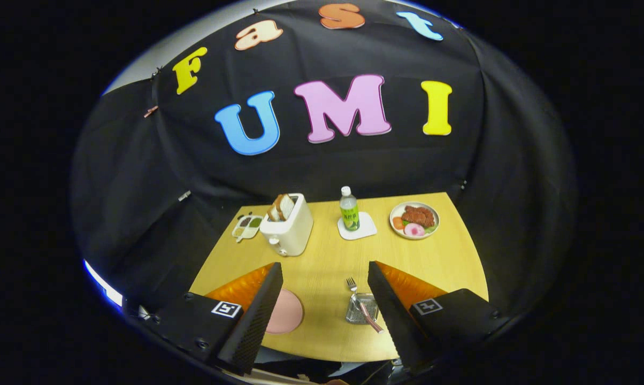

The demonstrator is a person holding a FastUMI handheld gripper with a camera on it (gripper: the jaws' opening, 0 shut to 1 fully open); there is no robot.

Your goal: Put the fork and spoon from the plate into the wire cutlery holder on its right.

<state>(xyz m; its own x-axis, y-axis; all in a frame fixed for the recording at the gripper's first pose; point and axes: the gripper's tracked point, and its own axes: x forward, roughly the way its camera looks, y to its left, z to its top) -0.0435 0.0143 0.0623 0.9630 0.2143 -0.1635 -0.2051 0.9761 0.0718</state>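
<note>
Gripper view: the gripper (322, 270) hangs above the near part of a wooden table (327, 256) with its two fingers spread wide apart and nothing between them but bare tabletop. Just inside the left finger lies a pink plate (287, 313), partly covered by that finger; what shows of it has no cutlery on it. Just inside the right finger stands the wire cutlery holder (360, 310), to the right of the plate and a little apart from it. A fork (352, 286) stands in the holder, tines up and tilted away from the fingers, and a second, pinkish handle (373, 322) leans out of the holder toward the right finger; it may be the spoon, but its end is too small to tell. Neither finger touches the holder or the plate.

Beyond the fingers, on the far half of the table, a white toaster (290, 227) holds slices of bread, with a small divided tray (246, 224) just to its left. In the middle a bottle (349, 209) stands upright on a white coaster (358, 227). Farther right, well apart from the bottle, sits a plate of food (414, 219)
</note>
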